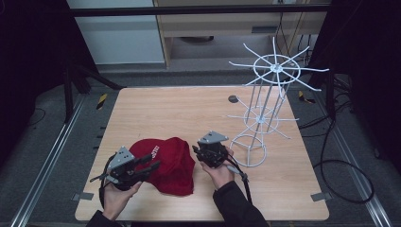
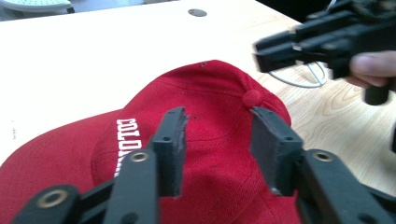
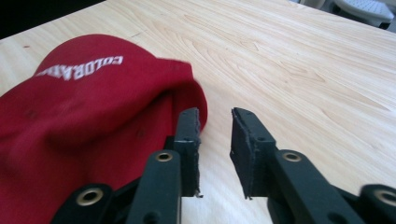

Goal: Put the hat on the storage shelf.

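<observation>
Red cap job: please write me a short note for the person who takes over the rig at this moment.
Left gripper: open, jaws above the crown of the red cap, nothing held.
Right gripper: open, empty, at the cap's edge.
Cap: lies flat on the table, between both grippers.
White wire rack: stands on the table to the right, all hooks bare.
Done: nothing visible yet.
Left: probably grip the cap and hang it on a rack hook.

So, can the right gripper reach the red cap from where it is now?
Probably yes. The right gripper has open jaws right beside the red cap edge, with only bare table between them; the left gripper hovers over the cap's other side.
</observation>
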{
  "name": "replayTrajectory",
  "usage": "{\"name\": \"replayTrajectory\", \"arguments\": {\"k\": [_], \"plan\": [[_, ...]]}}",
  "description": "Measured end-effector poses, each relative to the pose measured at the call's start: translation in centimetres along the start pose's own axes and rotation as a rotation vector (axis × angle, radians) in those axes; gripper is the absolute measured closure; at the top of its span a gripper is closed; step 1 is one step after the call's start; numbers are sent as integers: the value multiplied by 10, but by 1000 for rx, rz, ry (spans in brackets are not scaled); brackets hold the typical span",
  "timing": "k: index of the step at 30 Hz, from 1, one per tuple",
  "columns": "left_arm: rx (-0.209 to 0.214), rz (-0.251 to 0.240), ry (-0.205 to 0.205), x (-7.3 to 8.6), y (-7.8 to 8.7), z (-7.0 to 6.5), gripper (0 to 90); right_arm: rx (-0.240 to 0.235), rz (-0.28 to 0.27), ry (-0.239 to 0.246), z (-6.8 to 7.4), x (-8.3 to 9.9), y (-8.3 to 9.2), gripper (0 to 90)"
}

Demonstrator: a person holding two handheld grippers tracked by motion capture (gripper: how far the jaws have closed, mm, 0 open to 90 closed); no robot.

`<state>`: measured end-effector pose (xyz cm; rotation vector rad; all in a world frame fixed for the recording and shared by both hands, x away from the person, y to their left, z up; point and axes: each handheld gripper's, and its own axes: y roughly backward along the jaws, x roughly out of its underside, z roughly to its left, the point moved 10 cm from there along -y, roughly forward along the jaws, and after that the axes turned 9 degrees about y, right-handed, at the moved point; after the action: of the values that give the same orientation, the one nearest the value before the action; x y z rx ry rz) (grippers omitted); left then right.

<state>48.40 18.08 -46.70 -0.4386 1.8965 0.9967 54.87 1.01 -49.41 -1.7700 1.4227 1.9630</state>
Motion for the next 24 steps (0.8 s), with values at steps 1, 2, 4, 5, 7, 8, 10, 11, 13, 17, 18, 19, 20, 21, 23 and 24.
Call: {"name": "replayTrajectory", "arguments": {"k": [1,2,4,5,7,8,10,11,13,17,18,19,20,21,23,24], "plan": [[-3,-1,-6,0,0,-1,525,-1,-6,1,0,3,4,705],[-6,5,-12,1,-1,-2,513,1,-6,-4,0,7,10,691],[-8,15,-19,2,-3,-4,489,1,-9,-15,-1,17,22,670],[-4,24,-22,3,-4,-6,475,0,-1,-16,-3,24,27,668],[-2,40,-33,5,-6,-9,448,-1,7,-42,-5,37,38,664],[1,43,-39,6,-7,-11,438,-4,12,-60,-7,44,43,657],[6,59,-55,9,-10,-16,423,7,16,-78,-12,58,53,638],[10,64,-59,10,-11,-18,414,16,22,-90,-16,67,60,630],[15,81,-66,13,-13,-21,401,25,27,-108,-21,79,68,610],[18,109,-91,19,-19,-27,370,60,33,-134,-33,96,86,557],[15,117,-96,20,-21,-27,366,71,31,-134,-37,100,91,546],[13,123,-96,21,-24,-28,363,74,33,-147,-39,104,95,535],[12,131,-95,22,-27,-28,362,84,32,-153,-43,109,99,524],[13,139,-95,22,-30,-28,360,94,31,-162,-46,113,103,515],[6,157,-98,24,-39,-28,358,110,29,-188,-52,119,110,496],[3,164,-102,24,-43,-27,359,125,29,-192,-56,122,113,486]]}}
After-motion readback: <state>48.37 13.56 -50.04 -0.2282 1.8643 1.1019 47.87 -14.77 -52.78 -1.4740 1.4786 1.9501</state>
